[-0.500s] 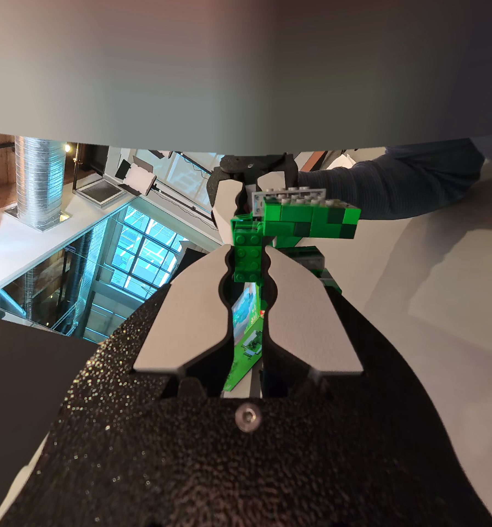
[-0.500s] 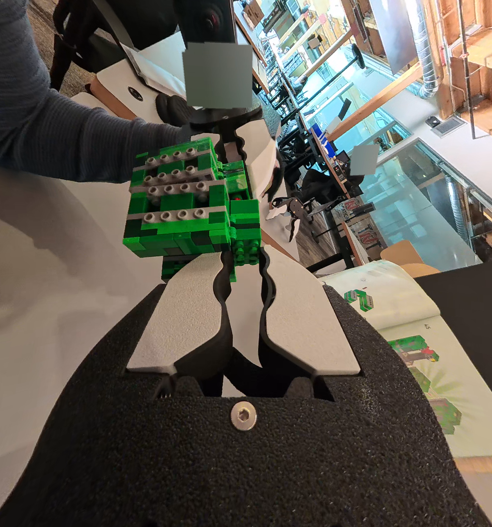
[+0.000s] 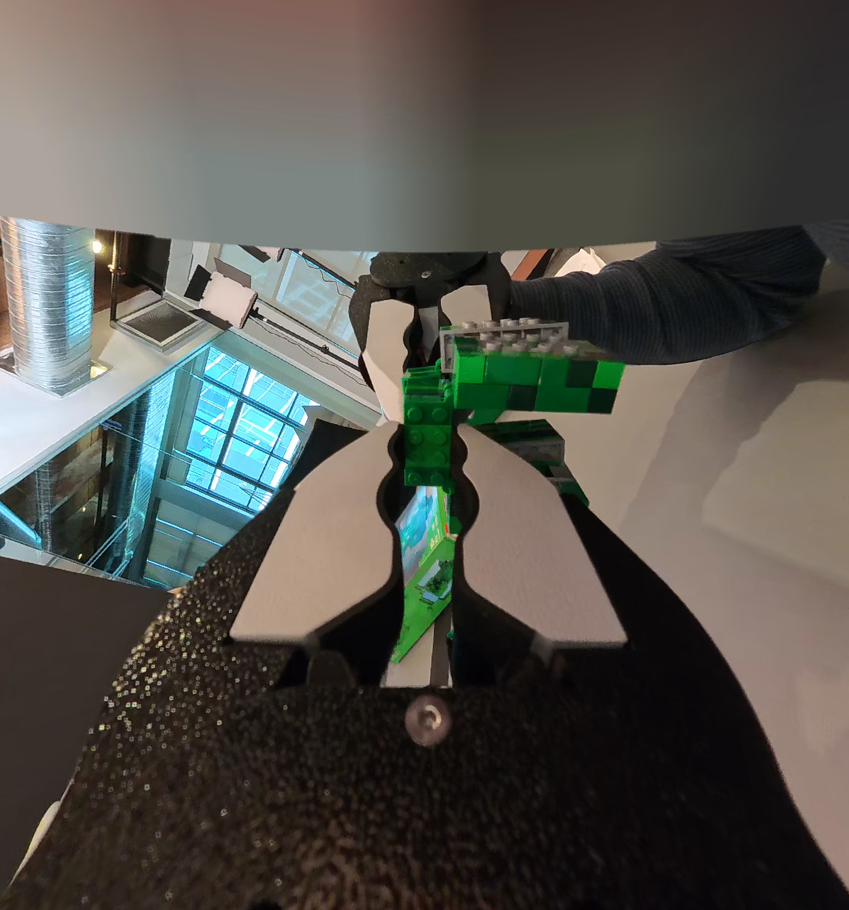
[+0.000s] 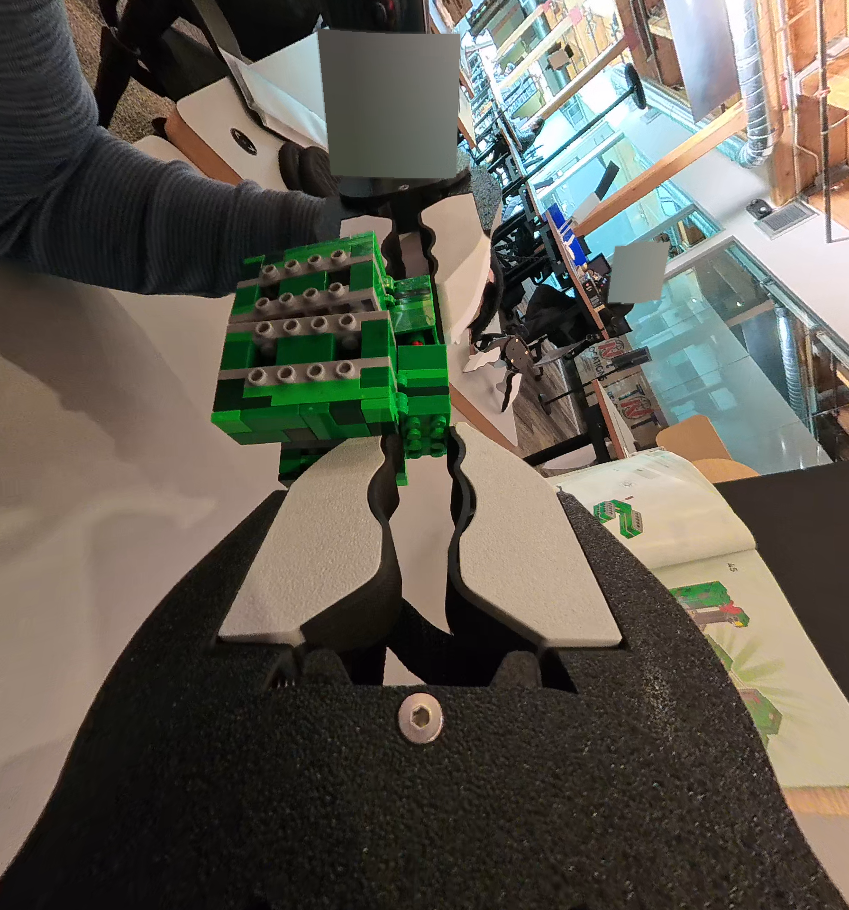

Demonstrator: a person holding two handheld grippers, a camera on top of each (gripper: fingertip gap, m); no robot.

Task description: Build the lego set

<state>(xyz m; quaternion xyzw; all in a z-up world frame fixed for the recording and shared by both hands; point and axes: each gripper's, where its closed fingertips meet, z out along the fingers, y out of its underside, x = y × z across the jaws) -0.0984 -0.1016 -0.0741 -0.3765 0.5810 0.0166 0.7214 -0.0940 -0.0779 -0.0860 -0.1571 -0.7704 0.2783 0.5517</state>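
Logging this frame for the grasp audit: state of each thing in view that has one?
left gripper: jaws shut on the green brick column.
right gripper: jaws shut on the same column, from the opposite side.
green brick column: clamped between both, attached to the block.
green lego block: held in the air, grey studs exposed.
instruction booklet: lying open.

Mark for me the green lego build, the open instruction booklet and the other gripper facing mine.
green lego build point(image 4: 309, 384), right wrist view, on its green side wall below the grey studded strips.
instruction booklet point(image 4: 678, 536), right wrist view, on the upper page's bare paper.
left gripper point(image 4: 407, 241), right wrist view, between its fingers.
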